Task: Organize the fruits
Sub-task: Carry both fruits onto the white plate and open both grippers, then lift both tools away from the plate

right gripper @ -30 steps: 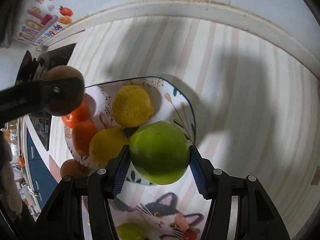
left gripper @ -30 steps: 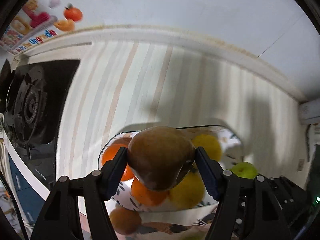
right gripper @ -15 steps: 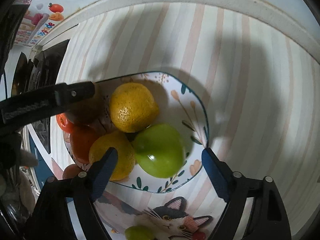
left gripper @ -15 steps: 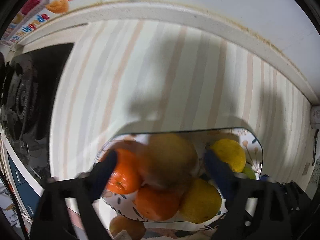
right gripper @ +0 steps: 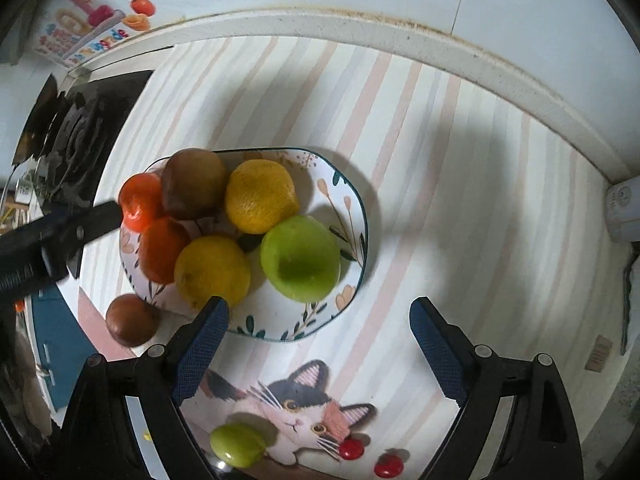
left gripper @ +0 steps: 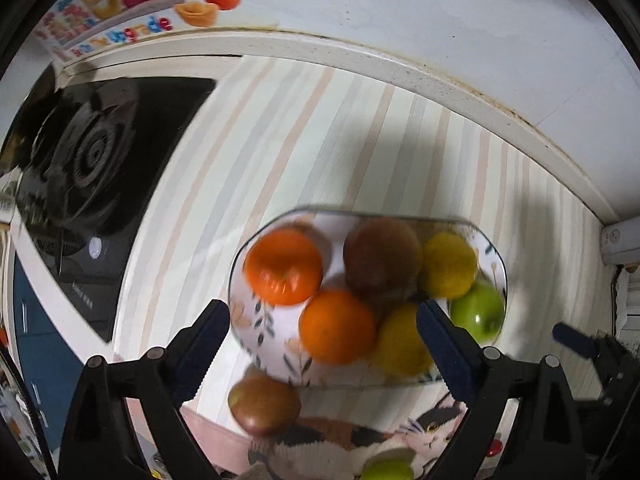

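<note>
Floral plate [right gripper: 352, 200], blue-rimmed, on a striped mat [right gripper: 440, 160] over the counter; six fruits lie in it, packed against one another:
- brown fruit [right gripper: 194, 184] at the far edge, touching the orange-red fruit [right gripper: 138, 200] on its left and the yellow citrus [right gripper: 260, 196] on its right
- second orange fruit [right gripper: 162, 250] just nearer, beside a second yellow citrus [right gripper: 212, 270]
- green apple [right gripper: 300, 258] on the right side of the plate, touching both yellow fruits

Loose items, off the plate:
- another brown fruit [right gripper: 132, 320] on the mat just beside the plate's near left rim
- small green fruit [right gripper: 238, 444] nearer the camera, on the cat picture [right gripper: 296, 412] printed on the mat
- two small red fruits [right gripper: 352, 449] by the cat's chin, close together

Tongs:
- left gripper [left gripper: 322, 344], pointing down above the near half of the plate, jaws spread wide and just finished opening, nothing between the pads; the fruit shows below them, blurred in that view
- right gripper [right gripper: 318, 334], above the plate's near rim, jaws likewise wide and just been opening, empty; the green apple lies in the plate beyond the tips, clear of both pads

Surroundings: black gas hob [left gripper: 92, 160] to the left of the mat; white wall with a fruit sticker [left gripper: 120, 4] behind; white socket [right gripper: 624, 208] at the right edge
</note>
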Available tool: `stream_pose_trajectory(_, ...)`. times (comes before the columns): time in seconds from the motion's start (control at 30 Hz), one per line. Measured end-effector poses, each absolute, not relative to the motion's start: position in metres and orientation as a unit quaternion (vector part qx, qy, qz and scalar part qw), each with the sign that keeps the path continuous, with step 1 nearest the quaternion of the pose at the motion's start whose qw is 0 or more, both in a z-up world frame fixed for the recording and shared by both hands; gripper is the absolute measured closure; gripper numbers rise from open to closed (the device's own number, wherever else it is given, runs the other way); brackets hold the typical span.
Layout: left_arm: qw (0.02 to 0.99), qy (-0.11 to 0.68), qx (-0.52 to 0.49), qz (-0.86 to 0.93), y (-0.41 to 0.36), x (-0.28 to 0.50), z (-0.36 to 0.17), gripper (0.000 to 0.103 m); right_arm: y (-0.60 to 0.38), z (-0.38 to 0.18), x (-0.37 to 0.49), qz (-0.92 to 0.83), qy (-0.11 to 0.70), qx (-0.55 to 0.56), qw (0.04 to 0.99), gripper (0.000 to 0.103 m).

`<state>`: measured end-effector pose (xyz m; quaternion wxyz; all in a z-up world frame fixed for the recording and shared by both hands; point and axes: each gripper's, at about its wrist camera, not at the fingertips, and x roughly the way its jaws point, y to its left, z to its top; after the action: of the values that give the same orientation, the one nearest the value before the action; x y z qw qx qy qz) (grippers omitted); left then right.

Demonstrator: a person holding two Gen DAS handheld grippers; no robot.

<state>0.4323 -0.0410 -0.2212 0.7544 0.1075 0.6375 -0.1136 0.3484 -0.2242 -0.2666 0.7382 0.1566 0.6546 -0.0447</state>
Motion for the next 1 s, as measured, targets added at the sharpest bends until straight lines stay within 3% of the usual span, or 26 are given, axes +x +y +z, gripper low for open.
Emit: stream_pose_trajectory(1.0, 0.837, 0.535, 0.04, -0.11, 0.004, 0.245, -0.089, 0.008, -0.197, -0.107, 0.199, 0.006, 0.538, 0.09, 0.838, 0.009)
